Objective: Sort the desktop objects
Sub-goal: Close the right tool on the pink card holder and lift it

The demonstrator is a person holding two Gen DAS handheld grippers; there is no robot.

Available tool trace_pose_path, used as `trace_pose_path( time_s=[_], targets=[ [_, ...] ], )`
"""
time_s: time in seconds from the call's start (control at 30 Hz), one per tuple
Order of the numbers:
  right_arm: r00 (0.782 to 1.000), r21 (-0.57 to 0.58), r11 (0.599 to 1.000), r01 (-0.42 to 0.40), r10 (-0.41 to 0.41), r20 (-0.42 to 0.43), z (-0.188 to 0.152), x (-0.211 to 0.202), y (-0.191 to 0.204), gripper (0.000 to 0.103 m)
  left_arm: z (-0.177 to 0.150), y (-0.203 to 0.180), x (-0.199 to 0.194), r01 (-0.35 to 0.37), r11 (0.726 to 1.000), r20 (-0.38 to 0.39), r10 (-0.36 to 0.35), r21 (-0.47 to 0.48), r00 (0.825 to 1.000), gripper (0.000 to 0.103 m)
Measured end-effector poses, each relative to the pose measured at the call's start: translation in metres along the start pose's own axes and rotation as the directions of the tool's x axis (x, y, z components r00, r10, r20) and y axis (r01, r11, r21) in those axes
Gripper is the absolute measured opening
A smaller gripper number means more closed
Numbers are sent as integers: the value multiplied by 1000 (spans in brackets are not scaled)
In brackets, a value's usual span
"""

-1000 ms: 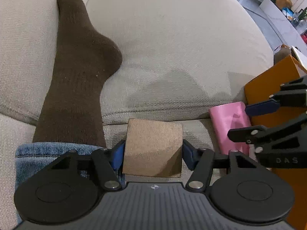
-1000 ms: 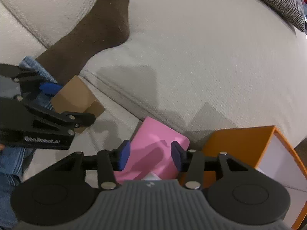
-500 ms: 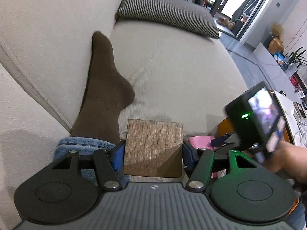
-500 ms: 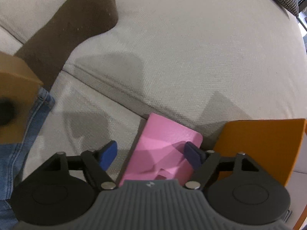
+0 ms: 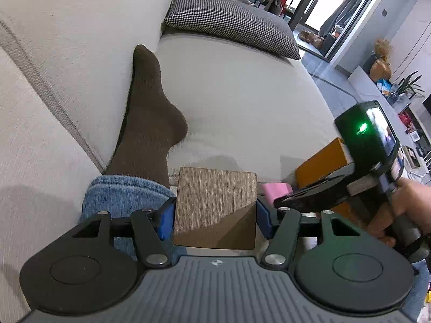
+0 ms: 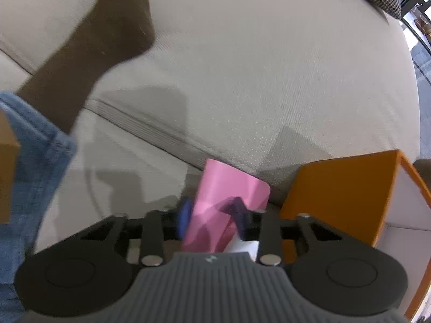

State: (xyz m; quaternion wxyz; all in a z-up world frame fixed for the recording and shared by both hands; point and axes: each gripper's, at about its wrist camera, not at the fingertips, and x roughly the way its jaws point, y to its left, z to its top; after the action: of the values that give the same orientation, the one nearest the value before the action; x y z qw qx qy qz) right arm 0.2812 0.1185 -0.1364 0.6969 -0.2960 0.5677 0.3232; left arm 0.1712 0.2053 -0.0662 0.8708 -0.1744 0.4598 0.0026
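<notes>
The left gripper point(image 5: 215, 211) clamps a brown square block point(image 5: 215, 207), its blue pads point(image 5: 166, 219) pressed flat against the block's two sides, so the block hangs between the jaws clear of the sofa point(image 5: 242, 94). The right gripper point(image 6: 212, 215) has its jaws drawn in tight on a pink rectangular object point(image 6: 229, 188); the blurred blue pads sit against its lower end, and the object tilts up toward 12 o'clock from the grip.

In the left wrist view the right gripper point(image 5: 293, 197) appears at 3 o'clock, held by a hand point(image 5: 409, 204), with its camera body showing a green light. A corner of the pink object point(image 5: 277, 189) peeks out just beside the block at 3 o'clock, and the orange box point(image 5: 320, 167) stands behind it.

In the right wrist view the orange box point(image 6: 339, 188), open with a white inside, sits at 3 o'clock, just beside the pink object on the beige cushion. The brown block point(image 6: 6, 172) shows at the 9 o'clock edge.

A leg in a dark brown sock point(image 5: 148, 123) and blue jeans cuff point(image 5: 121, 193) lies along the sofa at 10 o'clock of the block. A houndstooth cushion point(image 5: 231, 21) rests at 12 o'clock at the far end of the seat.
</notes>
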Motion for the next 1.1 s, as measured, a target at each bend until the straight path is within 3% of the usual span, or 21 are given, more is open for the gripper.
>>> trace_pose_path(
  time_s=[0.03, 0.1, 0.2, 0.3, 0.37, 0.4, 0.43, 0.63, 0.77, 0.9, 0.97, 1.03, 1.1],
  targets=[
    [999, 16, 999, -46, 46, 0, -2, -6, -1, 0, -2, 0, -3, 2, 1000, 2, -2, -2, 1000, 70],
    [988, 70, 987, -148, 150, -25, -6, -13, -4, 0, -6, -3, -6, 1, 1000, 4, -1, -3, 1000, 70],
    [992, 22, 992, -127, 127, 10, -13, -27, 9, 0, -11, -6, -8, 8, 1000, -1, -8, 0, 1000, 70],
    [997, -2, 997, -76, 76, 26, -10, -32, 7, 11, -17, -11, -10, 18, 1000, 1, -18, -2, 1000, 70],
    [999, -2, 999, -42, 42, 30, -2, -25, 8, 27, -18, -12, -10, 11, 1000, 5, -11, -11, 1000, 70],
    [999, 1, 1000, -25, 25, 22, 1, -21, 5, 44, -19, -12, -9, 9, 1000, 8, -9, -17, 1000, 70],
    [1000, 8, 1000, -12, 11, 20, 3, -18, 2, 49, -19, -11, -9, 10, 1000, 11, -10, -24, 1000, 70],
    [1000, 11, 1000, 9, -9, -19, 19, -1, -5, 61, -16, -4, -6, 34, 997, 20, -33, -63, 999, 70],
    [995, 21, 1000, 11, -9, -102, 24, 16, 0, 62, -14, 1, -3, 43, 996, 26, -41, -81, 999, 70],
    [986, -62, 990, 130, -135, -93, 22, 31, 12, 72, -15, 5, -3, 53, 994, 35, -50, -96, 998, 70],
    [987, -65, 990, 126, -132, -92, 22, 33, 9, 73, -16, 6, -4, 62, 994, 38, -58, -95, 998, 70],
    [986, -48, 990, 135, -139, -96, 22, 29, 5, 56, -16, 5, -5, 67, 993, 41, -63, -94, 997, 70],
    [989, -27, 993, 113, -115, -95, 21, 23, -1, 46, -19, 5, -7, 71, 993, 45, -67, -93, 997, 70]
  ],
)
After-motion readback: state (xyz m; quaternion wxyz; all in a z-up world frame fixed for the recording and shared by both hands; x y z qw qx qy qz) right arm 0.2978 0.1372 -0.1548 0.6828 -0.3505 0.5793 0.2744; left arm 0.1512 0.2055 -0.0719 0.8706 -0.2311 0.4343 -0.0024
